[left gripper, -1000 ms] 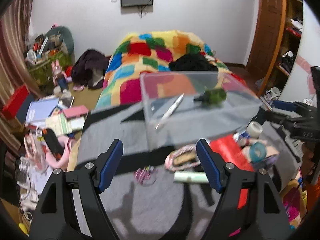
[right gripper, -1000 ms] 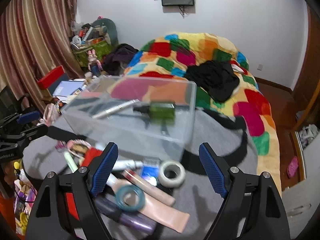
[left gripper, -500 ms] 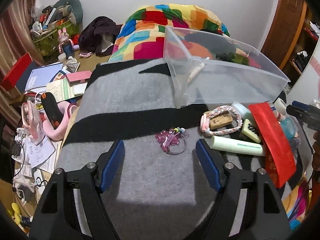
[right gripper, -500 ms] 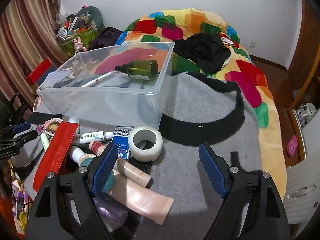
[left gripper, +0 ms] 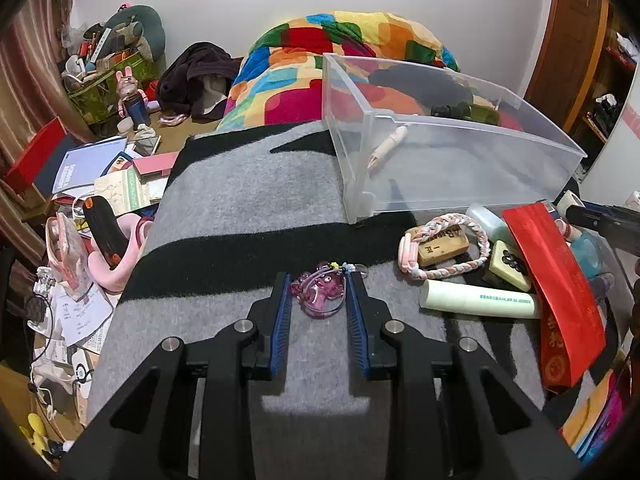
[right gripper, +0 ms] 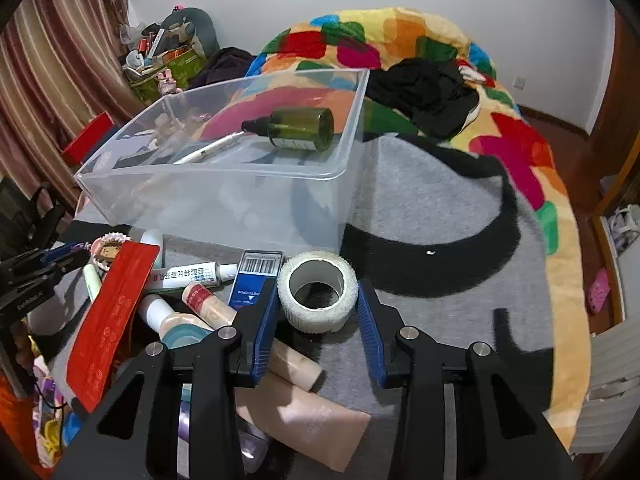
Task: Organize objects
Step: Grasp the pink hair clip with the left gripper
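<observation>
Left wrist view, jaws: my left gripper (left gripper: 319,282) is narrowed around the pink keychain (left gripper: 319,290), pads at its two sides; whether they press it I cannot tell.
Left view, surface: grey and black blanket (left gripper: 240,200); clear bin (left gripper: 452,184) at 1 o'clock.
Right wrist view, jaws: my right gripper (right gripper: 318,295) brackets the white tape roll (right gripper: 317,291), pads just beside its sides; contact uncertain.
Right view, bin: at 11 o'clock, holding a green bottle (right gripper: 300,128).
Right view, room: patchwork quilt (right gripper: 400,40) beyond.
</observation>
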A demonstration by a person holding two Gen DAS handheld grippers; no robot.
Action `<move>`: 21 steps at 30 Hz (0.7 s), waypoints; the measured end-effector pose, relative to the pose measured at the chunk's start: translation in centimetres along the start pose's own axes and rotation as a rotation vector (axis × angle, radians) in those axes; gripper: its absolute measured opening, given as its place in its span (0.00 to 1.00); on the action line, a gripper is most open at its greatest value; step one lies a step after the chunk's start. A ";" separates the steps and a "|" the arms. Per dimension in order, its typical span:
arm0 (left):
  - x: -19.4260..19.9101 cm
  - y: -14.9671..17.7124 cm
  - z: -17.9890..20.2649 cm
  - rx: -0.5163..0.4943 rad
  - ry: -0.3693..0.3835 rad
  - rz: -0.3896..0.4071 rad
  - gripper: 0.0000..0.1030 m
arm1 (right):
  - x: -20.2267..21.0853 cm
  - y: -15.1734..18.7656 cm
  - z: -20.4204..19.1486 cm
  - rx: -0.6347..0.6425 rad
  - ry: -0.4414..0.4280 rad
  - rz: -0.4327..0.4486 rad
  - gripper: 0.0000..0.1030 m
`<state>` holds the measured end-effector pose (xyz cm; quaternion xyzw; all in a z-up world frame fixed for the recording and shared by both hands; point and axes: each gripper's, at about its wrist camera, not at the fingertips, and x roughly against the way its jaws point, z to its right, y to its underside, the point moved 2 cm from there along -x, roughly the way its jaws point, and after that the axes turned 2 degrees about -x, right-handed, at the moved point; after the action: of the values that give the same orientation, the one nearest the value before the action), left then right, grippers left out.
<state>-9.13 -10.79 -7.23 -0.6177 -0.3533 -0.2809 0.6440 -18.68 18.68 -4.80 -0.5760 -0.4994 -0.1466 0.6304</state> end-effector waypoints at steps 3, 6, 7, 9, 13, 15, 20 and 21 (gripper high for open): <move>0.5 -0.1 0.0 0.004 0.001 0.013 0.27 | 0.9 0.0 0.1 0.001 0.002 0.018 0.34; 1.6 -0.5 0.2 0.001 0.003 0.044 0.27 | 2.0 -0.1 0.2 -0.001 0.000 0.044 0.34; 2.2 -0.8 0.4 -0.002 0.006 0.061 0.27 | 2.4 -0.2 0.2 -0.001 -0.002 0.052 0.34; 3.1 -1.3 0.6 -0.002 0.017 0.088 0.27 | 3.3 -0.6 -0.1 -0.001 -0.011 0.076 0.34; 4.8 -2.6 1.0 -0.002 0.039 0.144 0.27 | 4.9 -1.7 -0.8 0.005 -0.035 0.124 0.34; 5.6 -3.3 1.3 0.000 0.054 0.173 0.27 | 5.6 -2.2 -1.3 0.009 -0.047 0.147 0.34; 6.9 -5.4 2.1 0.003 0.075 0.232 0.27 | 6.6 -3.5 -2.4 0.021 -0.067 0.195 0.34; 7.0 -5.7 2.2 0.004 0.078 0.238 0.27 | 6.7 -3.8 -2.6 0.024 -0.070 0.203 0.34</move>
<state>-9.73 -8.51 1.77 -0.6427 -0.2526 -0.2255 0.6872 -17.29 17.91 3.19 -0.6207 -0.4619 -0.0558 0.6311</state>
